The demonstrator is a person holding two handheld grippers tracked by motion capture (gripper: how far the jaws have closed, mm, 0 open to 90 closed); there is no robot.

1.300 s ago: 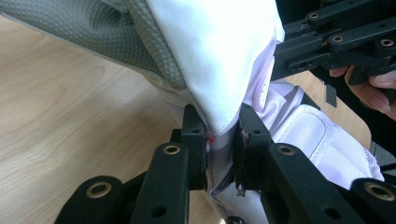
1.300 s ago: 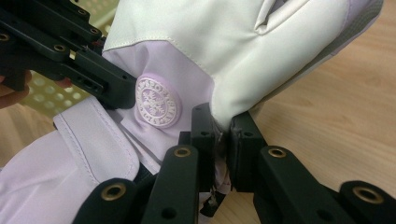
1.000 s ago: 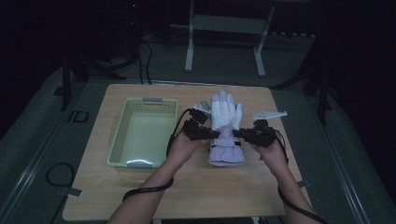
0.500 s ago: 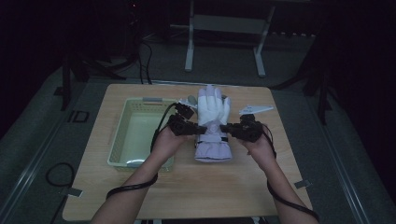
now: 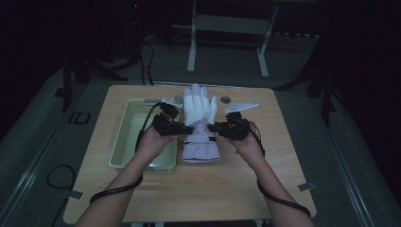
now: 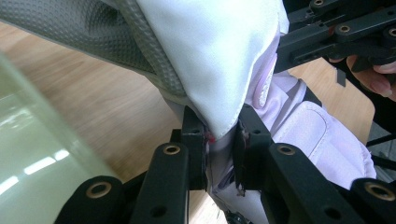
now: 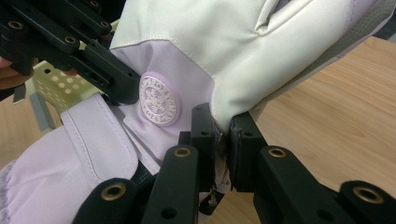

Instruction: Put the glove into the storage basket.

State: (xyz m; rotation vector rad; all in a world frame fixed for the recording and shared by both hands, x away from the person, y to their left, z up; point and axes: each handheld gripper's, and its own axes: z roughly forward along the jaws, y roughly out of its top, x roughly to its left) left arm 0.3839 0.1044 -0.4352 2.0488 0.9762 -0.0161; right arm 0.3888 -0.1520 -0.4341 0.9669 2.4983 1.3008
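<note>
Wooden table (image 5: pixel 236 189) carries a pale green basket (image 5: pixel 124 142) at its left. Just right of the basket a white and lilac glove (image 5: pixel 201 118) is held up between the hands, fingers pointing away. Left gripper (image 5: pixel 185 128) pinches its left edge, right gripper (image 5: pixel 211 127) its right edge, both clamped narrow on fabric.

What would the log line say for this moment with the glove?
left gripper: shut on glove edge | right gripper: shut on opposite edge | glove: held beside basket
</note>
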